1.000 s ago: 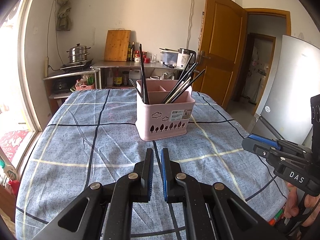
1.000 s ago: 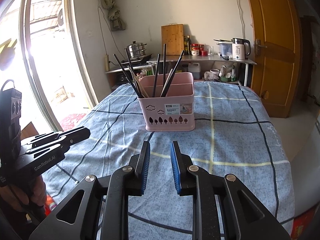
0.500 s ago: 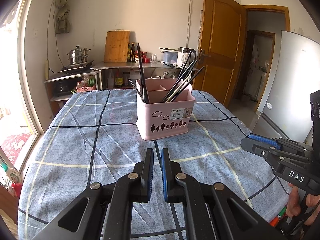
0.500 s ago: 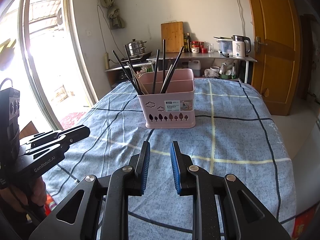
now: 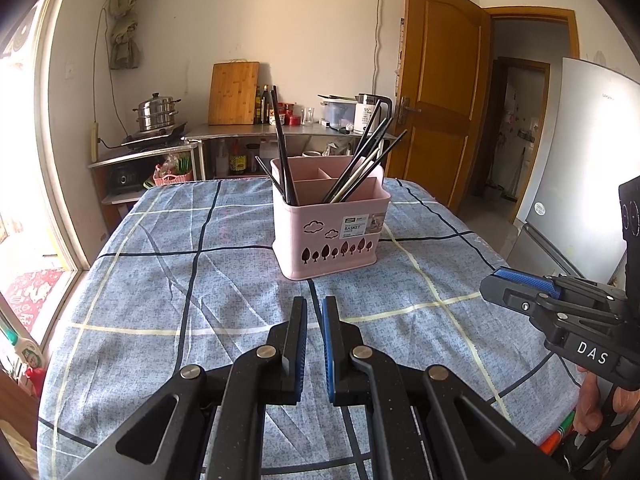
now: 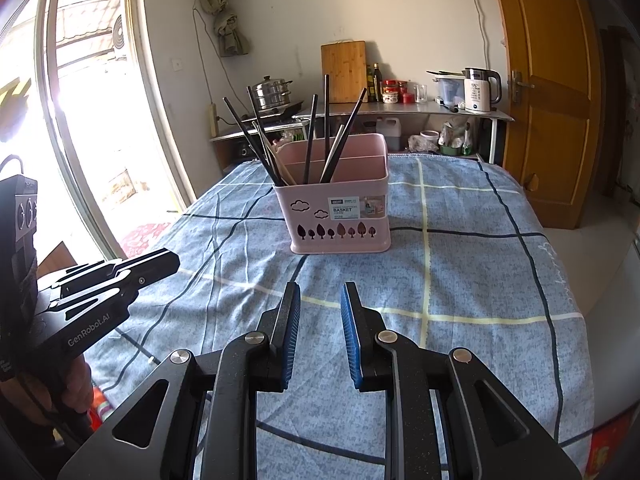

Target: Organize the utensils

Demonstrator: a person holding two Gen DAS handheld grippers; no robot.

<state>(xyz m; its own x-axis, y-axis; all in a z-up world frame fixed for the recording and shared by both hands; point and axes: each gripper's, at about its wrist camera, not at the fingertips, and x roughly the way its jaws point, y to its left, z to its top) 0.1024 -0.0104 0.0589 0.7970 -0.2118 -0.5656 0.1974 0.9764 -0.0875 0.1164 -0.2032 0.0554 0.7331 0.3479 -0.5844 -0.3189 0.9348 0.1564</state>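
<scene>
A pink utensil basket [image 5: 330, 228] stands in the middle of the blue checked tablecloth [image 5: 168, 280], also in the right wrist view [image 6: 340, 208]. Several dark chopsticks [image 5: 284, 148] lean in its compartments, some to the left [image 6: 256, 140], some to the right [image 5: 368, 164]. My left gripper [image 5: 315, 308] hovers above the cloth in front of the basket, its jaws nearly closed and empty. My right gripper [image 6: 320, 300] hovers at about the same distance, jaws a little apart and empty. Each gripper shows at the side of the other's view: the right one [image 5: 520, 288] and the left one [image 6: 132, 272].
A steel counter [image 5: 280, 130] behind the table holds a cutting board [image 5: 232, 92], bottles, a kettle [image 5: 370, 112] and a steamer pot [image 5: 154, 112]. A wooden door [image 5: 440, 92] and a fridge [image 5: 584, 168] stand to the right. A bright window lies to the left.
Both grippers have drawn back slightly from the basket and shifted little. The jaw openings are unchanged.
</scene>
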